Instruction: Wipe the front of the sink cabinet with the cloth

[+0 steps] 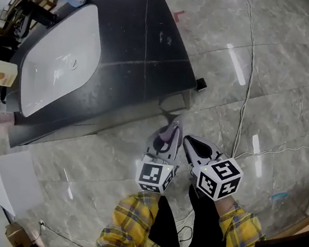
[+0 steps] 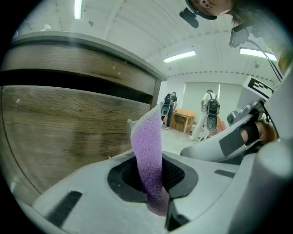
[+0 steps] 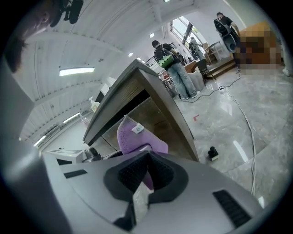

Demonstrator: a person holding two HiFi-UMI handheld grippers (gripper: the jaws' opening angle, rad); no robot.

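Currently the cloth (image 2: 147, 146) is clamped in both the left claw (image 2: 153, 183) and the right claw (image 3: 142, 183), near the sink cabinet front (image 2: 68, 123) at 11 o'clock, so wiping appears not yet begun.

Purple cloth (image 2: 149, 155) with a pale edge and white tag; brown wood-grain cabinet front (image 2: 68, 123); dark grey countertop (image 1: 148, 40) around a white basin (image 1: 61, 57); grey veined marble floor (image 1: 286, 64); yellow plaid sleeves (image 1: 128, 235); black-and-white marker cubes (image 1: 156, 174), lower centre
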